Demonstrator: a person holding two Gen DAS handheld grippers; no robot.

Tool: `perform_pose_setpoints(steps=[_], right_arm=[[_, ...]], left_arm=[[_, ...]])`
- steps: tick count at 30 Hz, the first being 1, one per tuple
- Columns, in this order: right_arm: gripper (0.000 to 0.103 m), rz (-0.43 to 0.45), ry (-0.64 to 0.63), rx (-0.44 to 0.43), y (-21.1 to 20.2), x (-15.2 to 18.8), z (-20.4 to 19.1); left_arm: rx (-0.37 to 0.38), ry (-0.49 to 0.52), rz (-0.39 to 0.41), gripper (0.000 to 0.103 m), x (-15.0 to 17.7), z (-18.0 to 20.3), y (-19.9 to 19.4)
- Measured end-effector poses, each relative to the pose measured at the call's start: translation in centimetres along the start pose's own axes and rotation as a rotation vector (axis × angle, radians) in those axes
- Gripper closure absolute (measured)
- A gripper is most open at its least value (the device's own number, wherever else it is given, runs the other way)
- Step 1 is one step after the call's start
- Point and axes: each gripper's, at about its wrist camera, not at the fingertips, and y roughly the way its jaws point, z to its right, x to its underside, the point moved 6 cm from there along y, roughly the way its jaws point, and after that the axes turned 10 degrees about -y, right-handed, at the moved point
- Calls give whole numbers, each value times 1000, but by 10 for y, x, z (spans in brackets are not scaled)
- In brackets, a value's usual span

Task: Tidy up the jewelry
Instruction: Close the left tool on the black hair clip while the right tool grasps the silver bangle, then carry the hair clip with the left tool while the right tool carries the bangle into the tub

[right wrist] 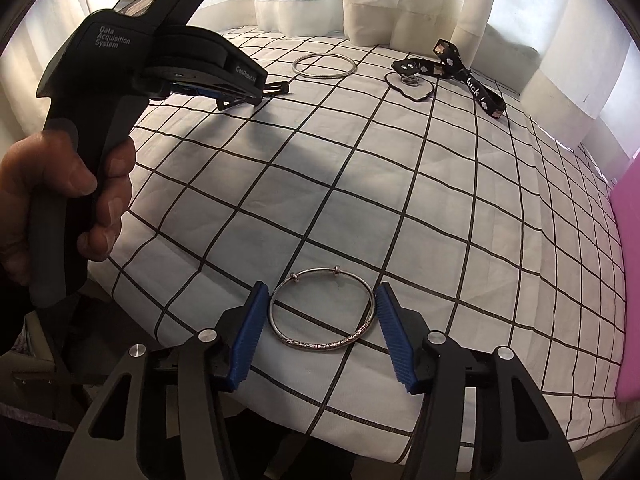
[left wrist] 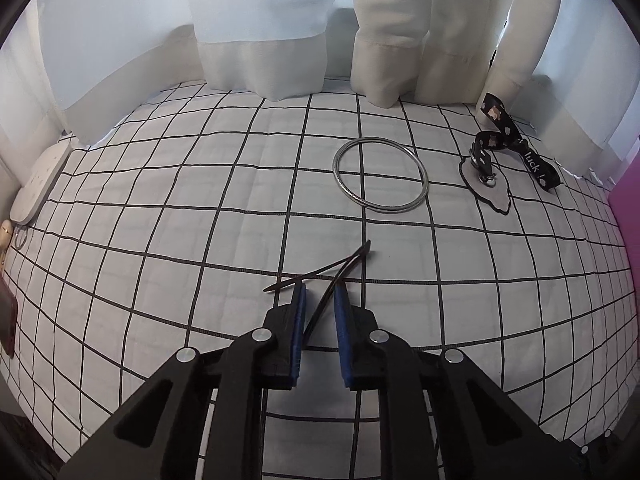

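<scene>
A thin black cord loop [left wrist: 320, 276] lies on the checked bed cover and runs between the pads of my left gripper [left wrist: 320, 292], whose jaws stand a narrow gap apart around it. A silver bangle [left wrist: 380, 175] lies farther ahead; it also shows in the right wrist view [right wrist: 324, 65]. A second silver bangle with two small beads [right wrist: 323, 311] lies flat between the wide-open fingers of my right gripper [right wrist: 320, 292], not touched by the pads. The left gripper [right wrist: 256, 90] shows in the right wrist view, held by a hand.
A black printed lanyard with a grey flat charm [left wrist: 490, 184] lies at the far right, also in the right wrist view [right wrist: 412, 86]. White curtains [left wrist: 384, 40] hang behind the bed. A pink object [right wrist: 628, 280] stands at the right edge. A white power strip [left wrist: 38, 184] lies at the left.
</scene>
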Motion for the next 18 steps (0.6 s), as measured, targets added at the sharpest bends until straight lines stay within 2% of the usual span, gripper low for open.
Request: perform_pose_setpoints(steps=[1, 18], right_arm=[[49, 0, 3, -4, 0, 0, 0], [49, 38, 78, -63, -8, -5, 12]], left_arm=[[8, -2, -5, 101, 0, -2, 0], [40, -12, 6, 101, 4, 5, -26]])
